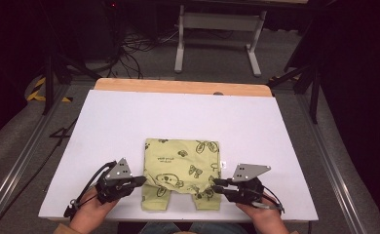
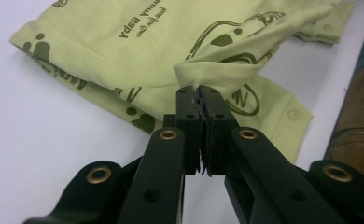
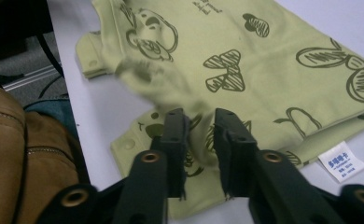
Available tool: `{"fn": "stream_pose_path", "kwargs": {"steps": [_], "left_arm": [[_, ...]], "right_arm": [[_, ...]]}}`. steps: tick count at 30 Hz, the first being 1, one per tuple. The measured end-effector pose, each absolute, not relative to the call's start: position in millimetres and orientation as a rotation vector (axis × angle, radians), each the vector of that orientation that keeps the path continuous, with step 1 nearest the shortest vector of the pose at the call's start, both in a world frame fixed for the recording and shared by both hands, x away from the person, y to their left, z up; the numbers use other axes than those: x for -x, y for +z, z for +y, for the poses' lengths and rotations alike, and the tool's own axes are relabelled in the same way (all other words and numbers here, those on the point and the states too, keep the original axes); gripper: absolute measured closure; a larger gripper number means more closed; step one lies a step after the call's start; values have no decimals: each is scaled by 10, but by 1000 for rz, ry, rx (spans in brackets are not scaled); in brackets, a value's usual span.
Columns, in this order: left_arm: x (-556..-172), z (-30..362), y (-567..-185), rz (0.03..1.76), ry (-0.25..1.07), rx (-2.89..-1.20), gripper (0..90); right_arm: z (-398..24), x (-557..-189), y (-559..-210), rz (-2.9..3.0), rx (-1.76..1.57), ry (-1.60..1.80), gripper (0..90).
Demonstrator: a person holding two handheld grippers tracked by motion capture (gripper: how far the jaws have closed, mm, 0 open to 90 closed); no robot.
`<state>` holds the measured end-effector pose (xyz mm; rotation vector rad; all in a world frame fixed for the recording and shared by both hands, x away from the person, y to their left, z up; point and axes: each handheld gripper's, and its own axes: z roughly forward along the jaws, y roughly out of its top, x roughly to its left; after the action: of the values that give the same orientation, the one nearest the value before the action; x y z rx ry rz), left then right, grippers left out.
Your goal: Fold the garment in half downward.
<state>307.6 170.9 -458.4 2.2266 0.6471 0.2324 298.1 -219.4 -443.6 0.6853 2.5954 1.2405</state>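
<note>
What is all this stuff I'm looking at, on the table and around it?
baby garment: one, yellow-green with dark cartoon prints, near edge of the table, folded
care label: one, white, sticking out of the garment's side
table: one, white top with a wooden far edge
metal frame: one, light grey, on the floor beyond the table
cables: several, black, on the floor at the back
left gripper: one, black, shut on a pinch of the garment
right gripper: one, black, jaws apart with cloth between them
hands: two, at the table's near edge, each holding a gripper
</note>
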Motion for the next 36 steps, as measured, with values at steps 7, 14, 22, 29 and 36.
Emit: {"fn": "stream_pose_path", "kwargs": {"steps": [7, 14, 22, 29, 36], "left_arm": [[-3057, 1767, -4525, 617, 227, -2144, 691], [-3135, 1754, -4519, 615, 249, -2092, 462], [-3211, 1724, -4626, 647, 214, -2110, 386], [-3204, 1736, -4631, 646, 222, -2104, 375], [-3197, 1746, -4638, 642, 236, -2105, 351]], "right_arm": [[-2221, -3028, -4378, 2519, -749, 1284, 477], [-2173, -3129, -4353, 2483, -816, 1275, 298], [-2028, -3149, -4488, 2548, -775, 1098, 210], [-2089, -3110, -4599, 2611, -779, 966, 163], [-2175, -3103, -4745, 2620, -850, 911, 148]]}}
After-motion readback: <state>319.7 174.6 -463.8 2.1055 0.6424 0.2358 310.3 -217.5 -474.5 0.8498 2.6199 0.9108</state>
